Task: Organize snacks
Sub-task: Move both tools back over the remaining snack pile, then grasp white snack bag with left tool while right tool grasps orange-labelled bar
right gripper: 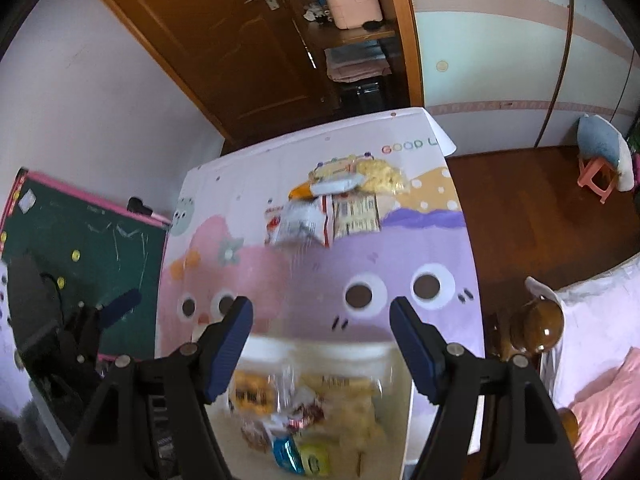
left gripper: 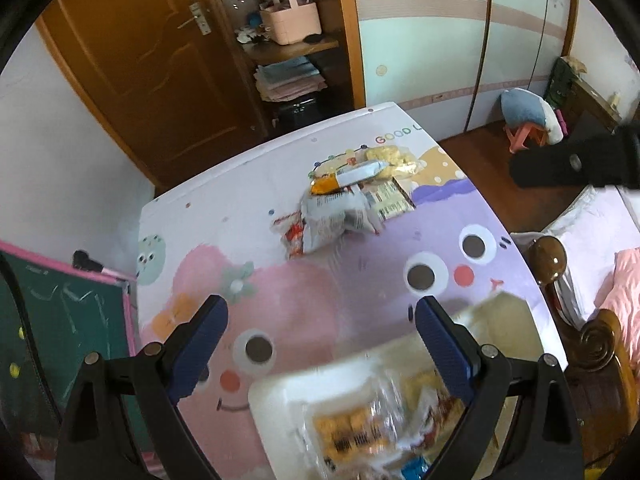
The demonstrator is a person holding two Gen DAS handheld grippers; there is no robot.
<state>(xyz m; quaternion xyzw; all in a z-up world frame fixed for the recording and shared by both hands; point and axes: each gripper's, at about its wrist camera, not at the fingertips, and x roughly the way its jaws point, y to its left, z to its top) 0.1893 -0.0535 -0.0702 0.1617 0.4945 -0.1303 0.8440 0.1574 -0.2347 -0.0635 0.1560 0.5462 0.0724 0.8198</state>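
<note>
The left gripper [left gripper: 320, 320] and right gripper [right gripper: 322, 320] both stand spread, grasping nothing. Below them, at frame bottom, a white tray [right gripper: 320, 346] contains blurred snack packets [right gripper: 280, 408]. More loose snack packets [left gripper: 344, 196] lie piled at upper centre on the table [left gripper: 240, 216]; their long axes cannot be determined.

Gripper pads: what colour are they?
Dark blue, ribbed pads on black fingers; clearest in the right wrist view.

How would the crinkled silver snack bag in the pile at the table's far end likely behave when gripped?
The silver snack bag looks creased and puffy, so it is probably floppy and light. Its glossy film may slip between pads. It overlaps neighbouring packets, so lifting it might drag them.
</note>
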